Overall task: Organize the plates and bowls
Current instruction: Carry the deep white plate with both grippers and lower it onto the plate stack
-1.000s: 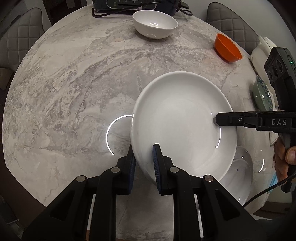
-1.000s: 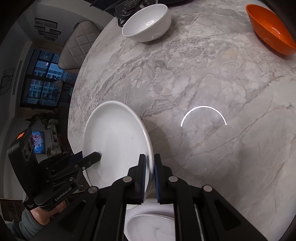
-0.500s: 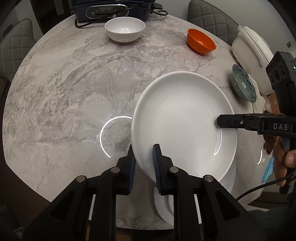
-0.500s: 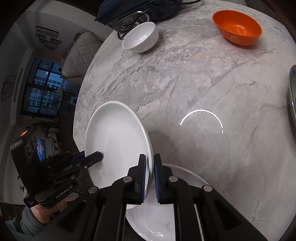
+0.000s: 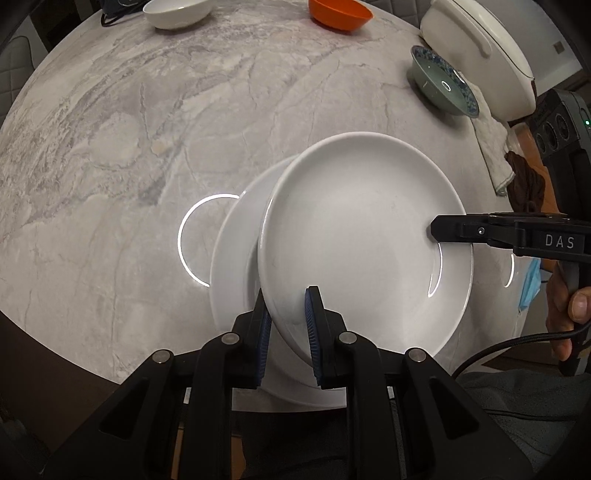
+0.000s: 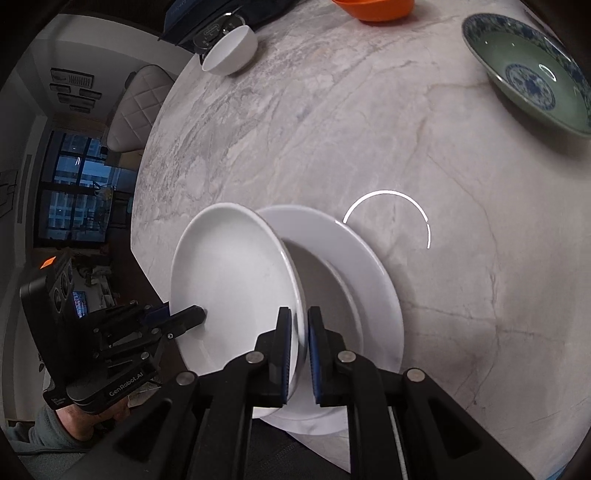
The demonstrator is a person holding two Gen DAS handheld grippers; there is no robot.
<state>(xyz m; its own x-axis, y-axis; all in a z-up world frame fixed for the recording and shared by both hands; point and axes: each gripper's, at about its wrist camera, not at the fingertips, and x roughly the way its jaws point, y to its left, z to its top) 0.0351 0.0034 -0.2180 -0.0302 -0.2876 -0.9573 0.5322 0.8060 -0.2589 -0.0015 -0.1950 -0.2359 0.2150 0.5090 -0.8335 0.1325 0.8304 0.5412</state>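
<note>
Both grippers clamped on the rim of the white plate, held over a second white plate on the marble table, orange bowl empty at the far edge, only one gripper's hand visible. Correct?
Mostly. Both grippers, left and right, clamp the round white ceramic plate over the second white plate, orange bowl empty. But each wrist view shows the other gripper's hand, so both are visible.

A: Light is dim and even, from overhead; a ring lamp mirrors as a thin bright arc on the marble table (image 5: pixel 110 155), at about nine o'clock of the held plate (image 5: pixel 362 236).

B: Glare elsewhere?

A: Small arcs inside that plate and in the patterned bowl (image 6: pixel 532 77). A soft shadow falls between it and the lower plate (image 6: pixel 373 280).

B: Sharpness?

A: Crisp centrally. Fisheye bending and black vignetting crowd the corners; the window (image 6: pixel 74 192) at nine o'clock reads dark blue.
</note>
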